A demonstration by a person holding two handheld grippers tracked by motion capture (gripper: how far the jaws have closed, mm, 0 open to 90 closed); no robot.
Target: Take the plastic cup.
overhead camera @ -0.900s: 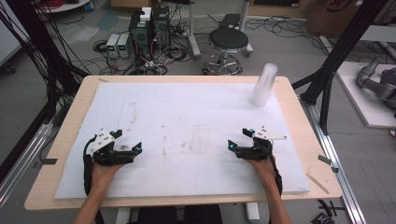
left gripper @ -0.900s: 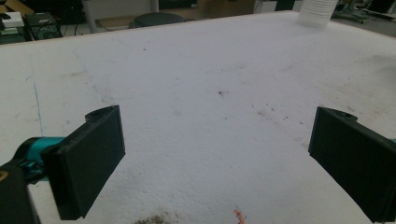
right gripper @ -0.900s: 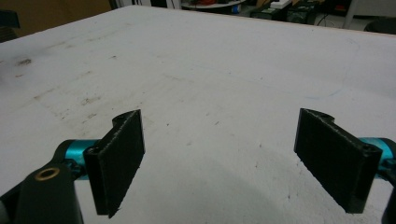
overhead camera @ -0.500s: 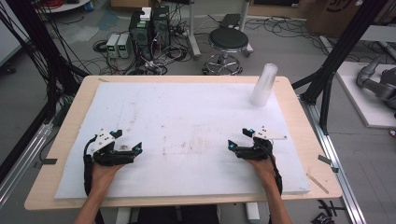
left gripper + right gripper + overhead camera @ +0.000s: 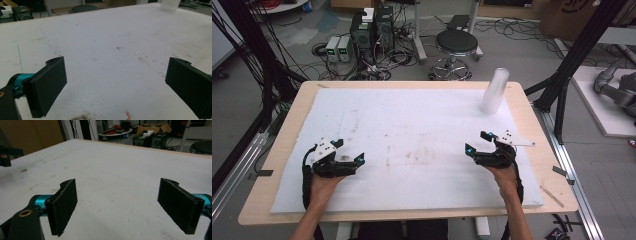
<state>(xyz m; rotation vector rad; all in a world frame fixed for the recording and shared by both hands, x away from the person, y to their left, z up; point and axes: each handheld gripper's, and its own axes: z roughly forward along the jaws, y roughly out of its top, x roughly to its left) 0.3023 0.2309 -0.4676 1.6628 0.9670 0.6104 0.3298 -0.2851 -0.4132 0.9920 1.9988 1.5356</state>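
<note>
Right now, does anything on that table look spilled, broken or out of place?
Nothing is spilled or broken. The white foam sheet is speckled with dark scuffs and crumbs near its middle, and a tall translucent cup stack stands upright at the far right corner. Both grippers are open and empty.

Brightness: even, soft light is falling from above; nothing is glaring.
Shadows: faint ones are lying under each claw on the white foam sheet [image 5: 422, 135].
High view: it is looking soft and grainy, with slight bending at the edges.
Gripper views: near jaws are blurring slightly; the background is going hazy; the right one is looking dimmer and warmer.
</note>
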